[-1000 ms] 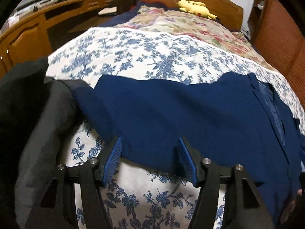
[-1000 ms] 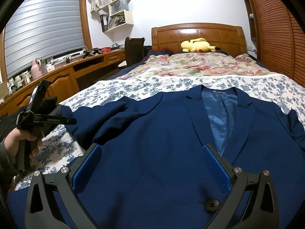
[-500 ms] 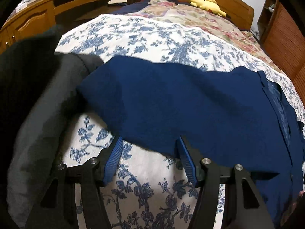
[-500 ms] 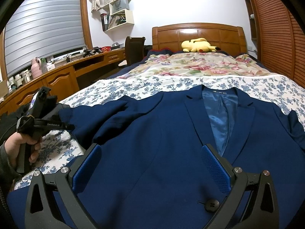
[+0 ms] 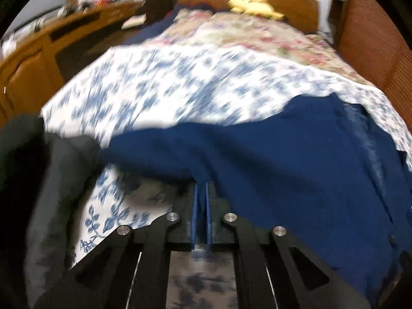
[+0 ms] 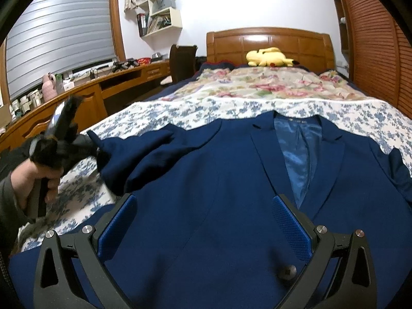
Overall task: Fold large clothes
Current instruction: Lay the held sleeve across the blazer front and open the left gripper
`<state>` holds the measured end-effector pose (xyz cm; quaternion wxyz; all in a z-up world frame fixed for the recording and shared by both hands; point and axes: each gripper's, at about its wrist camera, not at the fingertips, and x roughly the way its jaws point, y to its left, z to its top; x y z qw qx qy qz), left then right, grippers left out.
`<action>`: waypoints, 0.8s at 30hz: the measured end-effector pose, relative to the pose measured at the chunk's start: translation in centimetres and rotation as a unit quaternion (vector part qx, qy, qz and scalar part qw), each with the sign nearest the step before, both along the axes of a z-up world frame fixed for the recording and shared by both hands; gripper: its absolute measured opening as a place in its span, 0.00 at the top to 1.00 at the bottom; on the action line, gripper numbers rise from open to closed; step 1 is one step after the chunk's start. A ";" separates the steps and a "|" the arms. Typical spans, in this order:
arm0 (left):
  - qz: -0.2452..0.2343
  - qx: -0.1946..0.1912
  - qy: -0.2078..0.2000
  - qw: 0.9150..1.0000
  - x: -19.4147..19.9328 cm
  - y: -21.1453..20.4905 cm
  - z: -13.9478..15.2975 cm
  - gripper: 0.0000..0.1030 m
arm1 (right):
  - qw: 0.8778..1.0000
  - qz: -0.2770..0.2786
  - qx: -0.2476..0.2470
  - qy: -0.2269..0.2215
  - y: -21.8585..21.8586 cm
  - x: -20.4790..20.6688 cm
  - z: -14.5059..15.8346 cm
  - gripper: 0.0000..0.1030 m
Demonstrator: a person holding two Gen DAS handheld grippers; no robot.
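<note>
One navy-blue wool suit jacket (image 6: 206, 206) lies below two tools. The left tool (image 5: 201, 193) has just clenched on its sleeve (image 6: 134, 154); the right tool (image 6: 203, 221) is released.

A dark navy blue suit jacket (image 6: 206, 180) lies front up on a bed cover with small blue flowers (image 6: 180, 113). The right gripper (image 6: 206, 226), black with blue pads, hovers over the jacket with its jaws wide apart. At the left, a hand (image 6: 31, 180) holds the left gripper (image 6: 92, 146) at the end of the jacket's sleeve (image 6: 134, 152). A yellow plush toy (image 6: 267, 56) lies by the wooden headboard (image 6: 270, 41).
</note>
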<state>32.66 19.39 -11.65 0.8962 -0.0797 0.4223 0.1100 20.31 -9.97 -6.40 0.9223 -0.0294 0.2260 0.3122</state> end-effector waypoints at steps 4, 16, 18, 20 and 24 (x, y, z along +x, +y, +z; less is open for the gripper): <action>-0.045 0.019 -0.043 0.998 -0.9 -4.5 4.3 0.94 | 1.000 0.001 -0.029 0.000 -1.0 -1.0 0.5 0.00; -0.178 0.006 -0.108 0.978 -4.7 -18.9 13.1 0.94 | 0.997 -0.075 -0.014 -0.014 -11.2 -2.7 4.9 0.00; -0.198 0.010 -0.110 0.974 -5.6 -21.1 13.8 0.94 | 0.996 -0.091 -0.006 -0.013 -13.0 -2.8 5.2 0.00; -0.212 0.019 -0.112 0.971 -6.8 -22.9 14.2 0.94 | 0.995 -0.100 0.001 -0.012 -14.3 -3.0 5.5 0.00; -0.229 0.015 -0.103 0.968 -8.8 -24.8 14.1 0.94 | 0.995 -0.100 0.012 -0.011 -15.3 -3.4 5.9 0.00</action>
